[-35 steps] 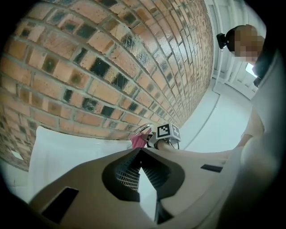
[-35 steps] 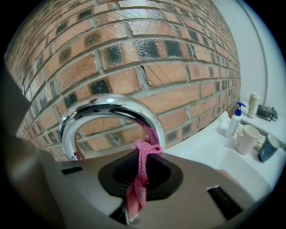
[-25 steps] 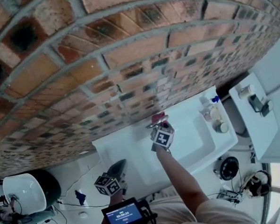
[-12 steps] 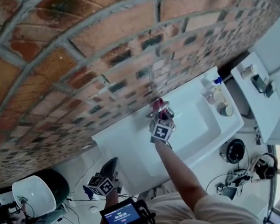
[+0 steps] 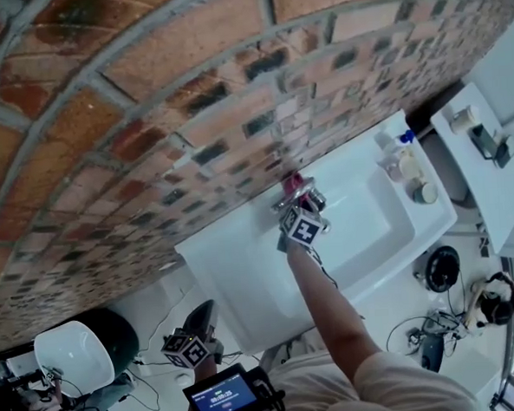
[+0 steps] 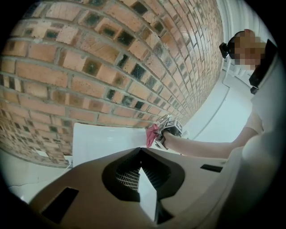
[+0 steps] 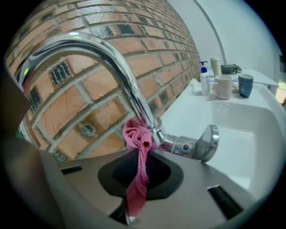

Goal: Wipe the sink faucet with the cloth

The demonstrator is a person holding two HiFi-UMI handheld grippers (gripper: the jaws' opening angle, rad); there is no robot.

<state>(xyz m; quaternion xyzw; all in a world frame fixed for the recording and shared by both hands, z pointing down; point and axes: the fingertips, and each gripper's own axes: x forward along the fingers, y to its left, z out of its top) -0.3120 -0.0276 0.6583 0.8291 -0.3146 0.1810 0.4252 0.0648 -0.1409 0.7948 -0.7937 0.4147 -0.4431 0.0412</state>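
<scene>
We judge the wiping itself to be the step in hand. The right hand-held gripper (image 5: 299,213) has its jaws closed on the pink cloth (image 7: 137,139). The cloth's bunched top sits just ahead of the jaw tips, pressed against the faucet (image 7: 111,58) where the curved spout meets the body. Most of the chrome lies beyond the cloth: the spout arches up and over the hand-held gripper, and the lever handle juts out to its right. So the next move likely calls for dragging the cloth up along the spout or across to the handle, with the grip firm and the fabric kept on the metal.

The left hand-held gripper (image 5: 201,315) hangs low, well apart from the sink (image 5: 244,271), with its jaws together on nothing.

Only the right gripper view shows the cloth touching the faucet, and a pump bottle (image 7: 204,78) and two mugs (image 7: 222,87) far off to its right. The head view shows where both hand-held grippers are. The left gripper view shows the cloth beyond the other hand-held gripper, towards the brick wall (image 6: 89,67).
</scene>
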